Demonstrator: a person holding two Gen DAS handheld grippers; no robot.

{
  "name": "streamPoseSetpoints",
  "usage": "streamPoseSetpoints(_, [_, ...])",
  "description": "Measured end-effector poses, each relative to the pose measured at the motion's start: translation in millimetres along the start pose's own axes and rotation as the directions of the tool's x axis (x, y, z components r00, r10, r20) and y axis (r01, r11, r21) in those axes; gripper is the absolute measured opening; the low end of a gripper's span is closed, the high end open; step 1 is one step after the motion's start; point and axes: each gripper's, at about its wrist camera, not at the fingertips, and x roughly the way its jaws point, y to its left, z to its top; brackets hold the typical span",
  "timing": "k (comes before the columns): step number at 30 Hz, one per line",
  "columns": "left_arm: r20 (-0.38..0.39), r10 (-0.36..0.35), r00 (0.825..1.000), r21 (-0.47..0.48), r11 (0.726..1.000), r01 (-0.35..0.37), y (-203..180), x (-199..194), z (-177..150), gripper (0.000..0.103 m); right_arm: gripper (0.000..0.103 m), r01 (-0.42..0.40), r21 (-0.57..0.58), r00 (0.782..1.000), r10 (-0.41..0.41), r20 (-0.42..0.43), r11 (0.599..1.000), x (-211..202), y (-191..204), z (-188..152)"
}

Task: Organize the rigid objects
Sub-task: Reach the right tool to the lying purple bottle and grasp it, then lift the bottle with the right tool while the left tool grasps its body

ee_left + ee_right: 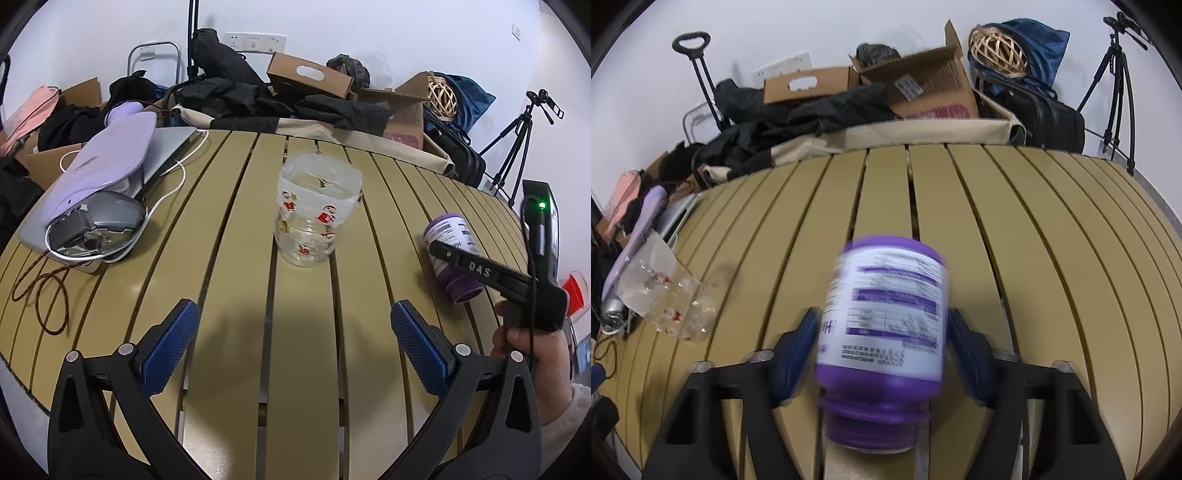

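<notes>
Bottle [452, 258] right of jar [316, 210]

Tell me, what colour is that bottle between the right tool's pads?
Purple with a white label, the bottle shows best in the right wrist view.

Slatted tan table [236, 229], as I see it from both wrists.
On it I see a clear jar [316, 214] mid-table, a laptop [162, 147] at its left edge, and a brown cord [44, 291] looped near that corner.

Purple white-labelled bottle [882, 332], clear red-figured jar [316, 210], tan slatted table [303, 350]
</notes>
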Motion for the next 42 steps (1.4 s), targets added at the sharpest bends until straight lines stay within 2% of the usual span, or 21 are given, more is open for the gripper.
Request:
streamPoseSetpoints(1, [-0.003,-0.004,1.000,-0.004,1.000,0.004,0,1,0,0.103,0.068,-0.039,-0.023,0.999,0.039,-0.007,0.999,-2,5,-3])
streamPoseSetpoints(4, [-0.012,-0.023,1.000,-0.046,0.999,0.023,4,1,1,0.100,0.068,-0.131,-0.221,0.991,0.127,-0.031,0.967,-15,41,-22])
streamPoseSetpoints(6, [-0.014,-0.032,0.999,-0.071,0.997,0.031,7,0,0,0.097,0.068,-0.242,-0.342,0.970,0.224,-0.090,0.908,-23,68,-40])
streamPoseSetpoints(8, [-0.018,-0.027,0.999,-0.091,0.996,0.025,11,0,0,0.096,0.068,-0.329,-0.406,0.944,0.302,-0.131,0.853,-31,90,-56])
streamPoseSetpoints(10, [-0.023,-0.017,1.000,-0.112,0.994,0.014,16,1,-1,0.087,0.068,-0.359,-0.472,0.932,0.331,-0.145,0.805,-37,107,-67])
streamPoseSetpoints(14, [-0.059,-0.023,0.998,-0.162,0.987,0.013,26,8,-2,0.082,0.068,-0.419,-0.568,0.904,0.381,-0.193,0.708,-47,131,-86])
streamPoseSetpoints(16, [-0.094,-0.027,0.995,-0.190,0.982,0.008,28,15,-5,0.069,0.068,-0.451,-0.582,0.888,0.403,-0.220,0.677,-46,138,-92])
streamPoseSetpoints(18, [-0.114,-0.050,0.992,-0.208,0.978,0.025,30,20,-7,0.061,0.068,-0.472,-0.599,0.875,0.423,-0.234,0.646,-48,145,-99])
streamPoseSetpoints(19, [-0.108,-0.057,0.993,-0.214,0.976,0.033,30,19,-7,0.055,0.068,-0.467,-0.610,0.877,0.421,-0.231,0.639,-48,147,-101])
streamPoseSetpoints(20, [-0.095,-0.058,0.994,-0.216,0.976,0.036,31,17,-6,0.052,0.068,-0.464,-0.620,0.878,0.420,-0.229,0.633,-48,149,-102])
streamPoseSetpoints(21, [-0.085,-0.042,0.996,-0.213,0.977,0.023,31,16,-7,0.049,0.069,-0.457,-0.627,0.882,0.414,-0.226,0.631,-48,149,-102])
streamPoseSetpoints(22, [-0.072,-0.008,0.997,-0.208,0.978,-0.007,31,14,-7,0.046,0.075,-0.441,-0.634,0.891,0.396,-0.223,0.635,-47,147,-101])
streamPoseSetpoints(23, [-0.065,0.031,0.997,-0.200,0.979,-0.043,32,13,-7,0.045,0.082,-0.416,-0.646,0.904,0.370,-0.216,0.640,-45,146,-101])
streamPoseSetpoints(25, [-0.072,0.078,0.994,-0.205,0.975,-0.092,36,15,-8,0.045,0.089,-0.365,-0.675,0.927,0.317,-0.200,0.642,-44,139,-100])
streamPoseSetpoints(27, [-0.093,0.107,0.990,-0.202,0.972,-0.124,39,16,-10,0.045,0.090,-0.343,-0.689,0.935,0.300,-0.187,0.639,-45,132,-98])
streamPoseSetpoints(30, [-0.122,0.100,0.987,-0.191,0.974,-0.122,38,18,-14,0.045,0.090,-0.283,-0.698,0.956,0.248,-0.154,0.657,-42,122,-87])
streamPoseSetpoints(34, [-0.077,0.081,0.994,-0.173,0.980,-0.094,32,9,-14,0.047,0.090,-0.287,-0.680,0.955,0.254,-0.152,0.674,-47,101,-77])
streamPoseSetpoints(36, [-0.042,0.043,0.998,-0.190,0.980,-0.051,29,5,-10,0.055,0.090,-0.334,-0.671,0.939,0.299,-0.172,0.662,-52,97,-78])
streamPoseSetpoints(38, [-0.022,0.055,0.998,-0.190,0.980,-0.058,23,5,-6,0.055,0.090,-0.356,-0.671,0.929,0.321,-0.183,0.650,-56,98,-81])
streamPoseSetpoints(41, [0.002,0.071,0.997,-0.207,0.976,-0.069,21,2,-2,0.055,0.091,-0.344,-0.685,0.934,0.306,-0.182,0.642,-52,102,-83])
streamPoseSetpoints(42, [0.014,0.061,0.998,-0.224,0.973,-0.057,23,-1,-2,0.055,0.091,-0.359,-0.675,0.929,0.317,-0.192,0.644,-51,102,-82])
